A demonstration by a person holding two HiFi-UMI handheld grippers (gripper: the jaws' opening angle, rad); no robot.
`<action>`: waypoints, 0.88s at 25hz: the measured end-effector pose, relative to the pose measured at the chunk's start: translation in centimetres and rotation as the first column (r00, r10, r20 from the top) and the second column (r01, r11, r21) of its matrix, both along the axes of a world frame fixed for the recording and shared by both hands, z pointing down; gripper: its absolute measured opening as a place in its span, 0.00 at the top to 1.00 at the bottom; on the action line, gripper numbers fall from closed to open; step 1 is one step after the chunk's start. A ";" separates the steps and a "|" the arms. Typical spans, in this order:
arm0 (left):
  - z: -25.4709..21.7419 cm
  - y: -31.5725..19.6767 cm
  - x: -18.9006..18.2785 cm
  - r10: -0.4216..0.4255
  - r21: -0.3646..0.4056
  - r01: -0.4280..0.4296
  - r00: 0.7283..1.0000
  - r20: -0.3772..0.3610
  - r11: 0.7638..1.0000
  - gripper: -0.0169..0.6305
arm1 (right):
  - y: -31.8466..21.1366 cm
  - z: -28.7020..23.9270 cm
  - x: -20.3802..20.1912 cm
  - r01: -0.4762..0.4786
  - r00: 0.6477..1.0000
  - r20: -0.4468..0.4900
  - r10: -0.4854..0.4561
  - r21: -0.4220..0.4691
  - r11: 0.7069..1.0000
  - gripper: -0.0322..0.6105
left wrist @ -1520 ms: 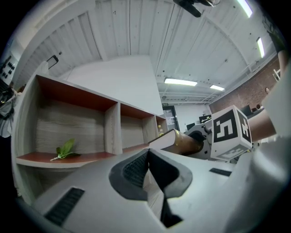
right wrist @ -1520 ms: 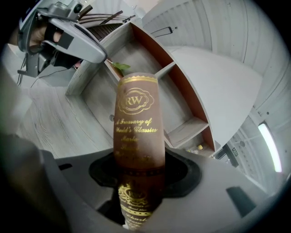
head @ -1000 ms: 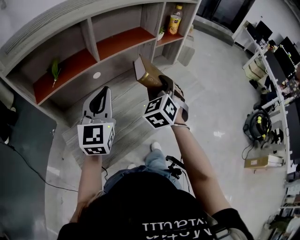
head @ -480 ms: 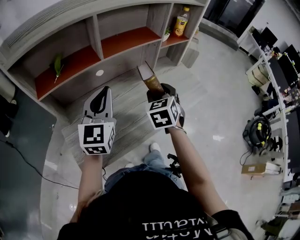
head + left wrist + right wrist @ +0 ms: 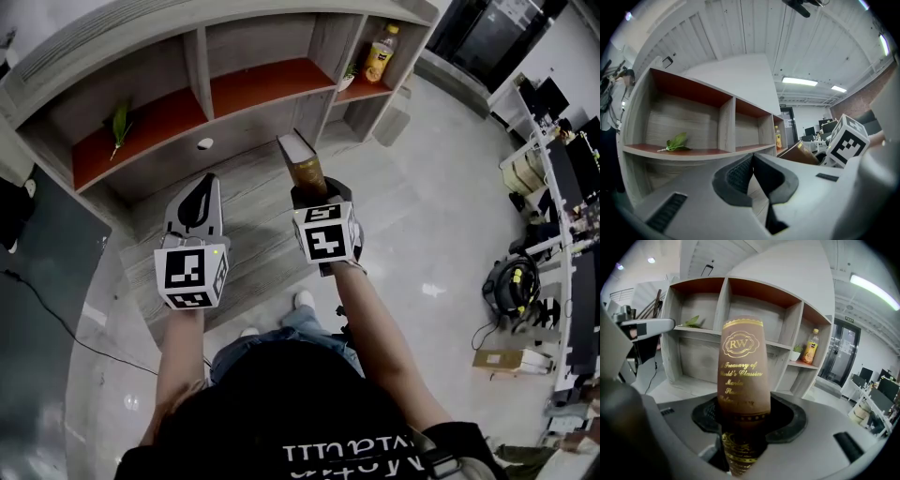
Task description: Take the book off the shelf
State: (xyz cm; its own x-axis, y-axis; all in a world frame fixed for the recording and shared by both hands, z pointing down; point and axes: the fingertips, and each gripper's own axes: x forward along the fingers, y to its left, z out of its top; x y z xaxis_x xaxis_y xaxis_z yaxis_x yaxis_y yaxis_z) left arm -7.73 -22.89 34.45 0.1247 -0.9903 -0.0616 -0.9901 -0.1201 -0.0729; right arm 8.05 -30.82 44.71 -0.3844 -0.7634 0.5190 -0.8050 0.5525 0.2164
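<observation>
Out front of shelf (image 5: 262,82), clear of its bays: book (image 5: 302,161) upright in right gripper (image 5: 314,192), jaws clamped across covers at low end. Hardback, judged stiff, weighty, top-heavy; glossy cover may slip. Left gripper (image 5: 197,202) closed, empty.

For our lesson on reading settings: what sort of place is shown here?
Probably an open office or lab: computer monitors along one side, a polished floor, and a wooden shelf unit against the wall.
</observation>
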 end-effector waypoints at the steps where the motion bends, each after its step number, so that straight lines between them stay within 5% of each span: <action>1: 0.1 -0.2 0.0 -0.005 -0.002 0.005 1.000 0.001 1.000 0.95 | -0.1 0.0 0.0 -0.001 1.000 0.013 0.001 -0.005 1.000 0.59; 22: 0.1 -4.1 3.2 -0.077 -0.009 0.077 0.997 0.024 0.997 0.95 | -3.7 -0.4 2.0 0.052 0.990 0.136 -0.047 -0.030 0.998 0.59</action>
